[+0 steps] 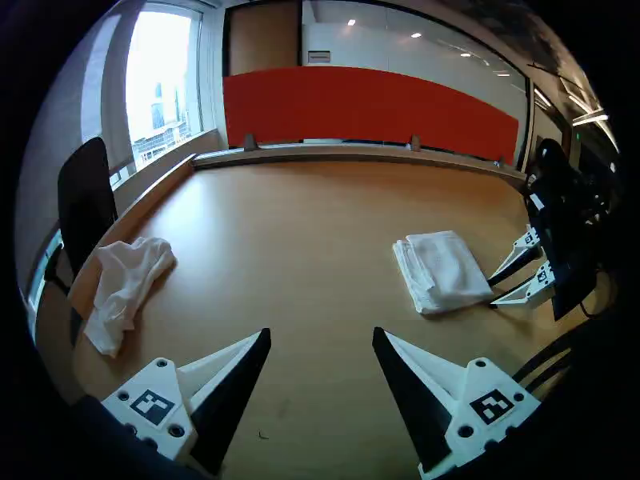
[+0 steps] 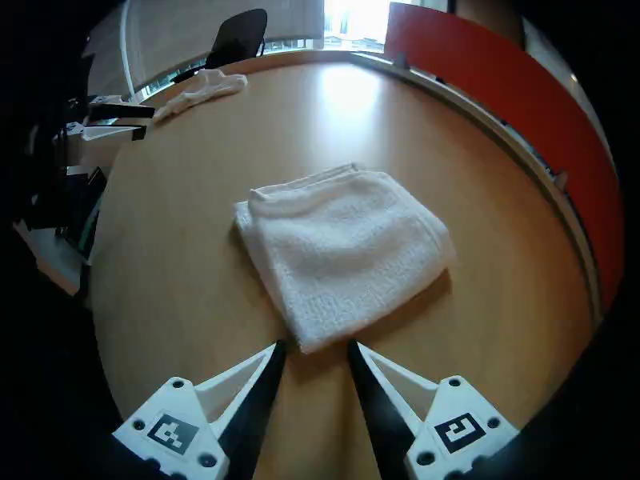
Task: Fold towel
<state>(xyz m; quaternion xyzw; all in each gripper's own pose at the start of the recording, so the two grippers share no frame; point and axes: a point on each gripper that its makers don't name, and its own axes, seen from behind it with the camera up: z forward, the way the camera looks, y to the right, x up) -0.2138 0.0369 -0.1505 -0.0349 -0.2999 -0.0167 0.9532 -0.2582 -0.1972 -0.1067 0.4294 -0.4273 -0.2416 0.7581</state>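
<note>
**Towel (image 2: 344, 256) folded flat on the surface (image 2: 176, 264)**

We see the towel as a thick white rectangle on the wooden surface. Its near corner sits between the spread fingertips of the right hand-held gripper (image 2: 314, 344), whose 2 fingers are released and press on nothing. In the left gripper view, the left hand-held gripper (image 1: 320, 336) hangs wide open over bare wood, grasping nothing, with the towel well apart to its right. We also see a crumpled white cloth (image 1: 124, 284) near the surface's left edge, just beside a black chair (image 1: 84, 200). A red panel (image 1: 360, 104) runs along the far edge.
</note>
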